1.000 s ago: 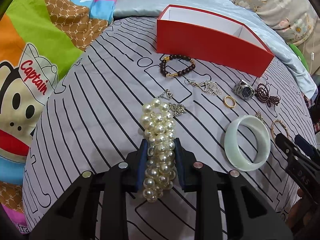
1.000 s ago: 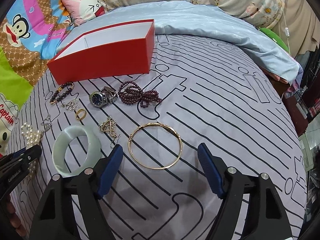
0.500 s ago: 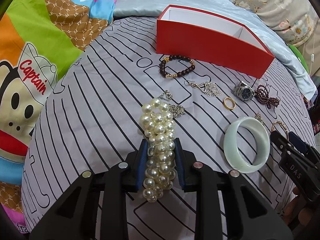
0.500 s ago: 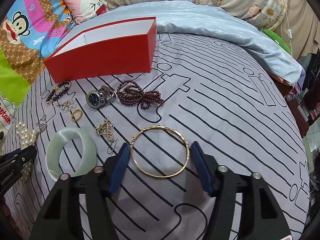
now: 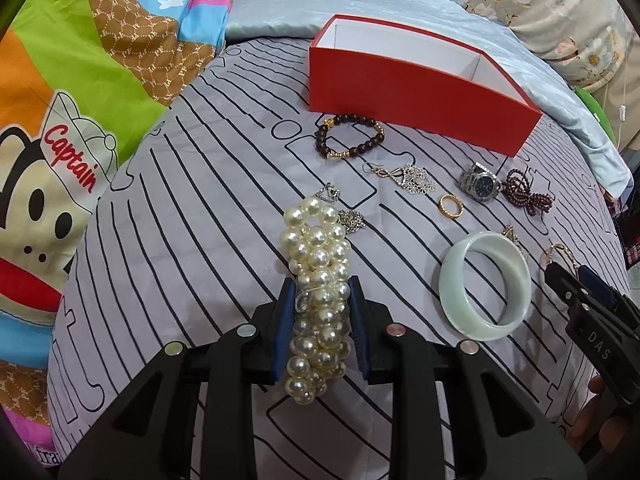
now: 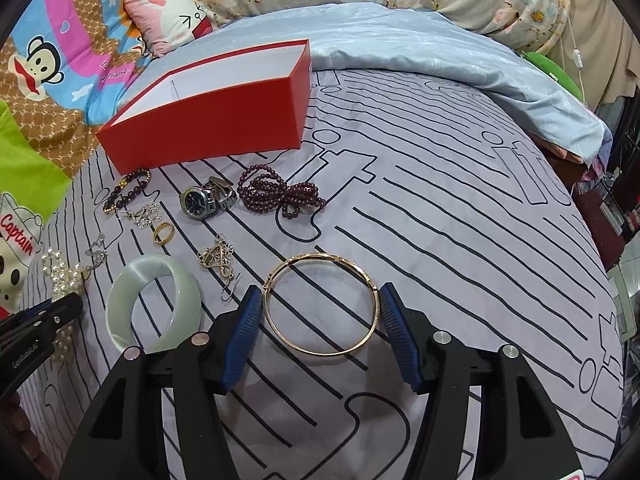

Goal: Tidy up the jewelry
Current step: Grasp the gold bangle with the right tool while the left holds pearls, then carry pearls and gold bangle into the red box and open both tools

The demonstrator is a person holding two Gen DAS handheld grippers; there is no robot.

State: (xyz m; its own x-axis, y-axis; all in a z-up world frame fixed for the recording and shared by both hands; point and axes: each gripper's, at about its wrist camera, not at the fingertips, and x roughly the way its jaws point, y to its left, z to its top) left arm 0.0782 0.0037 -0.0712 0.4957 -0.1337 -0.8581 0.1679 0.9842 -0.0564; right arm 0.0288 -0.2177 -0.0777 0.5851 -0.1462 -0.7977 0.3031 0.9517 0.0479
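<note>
My left gripper [image 5: 320, 284] is shut on a white pearl bracelet [image 5: 316, 248], which rests on the striped grey sheet [image 5: 200, 240]. In the right wrist view my right gripper [image 6: 320, 292] straddles a thin gold bangle [image 6: 320, 353] lying flat. Both blue pads touch the bangle's sides. A red box [image 5: 420, 92] with a white inside stands open at the back. A pale jade bangle [image 5: 452, 296] lies between the two grippers. The right gripper [image 5: 568, 276] shows at the right edge of the left wrist view.
Before the box lie a dark bead bracelet [image 5: 320, 140], silver pendants [image 5: 416, 178], a gold ring [image 5: 442, 204], a watch [image 5: 480, 182] and garnet beads [image 5: 524, 196]. A blue quilt [image 6: 440, 52] and cartoon bedding [image 5: 80, 100] border the sheet.
My right gripper came forward over the gold bangle and its jaws narrowed until the pads met the bangle's sides. The left gripper and the pearls stayed put.
</note>
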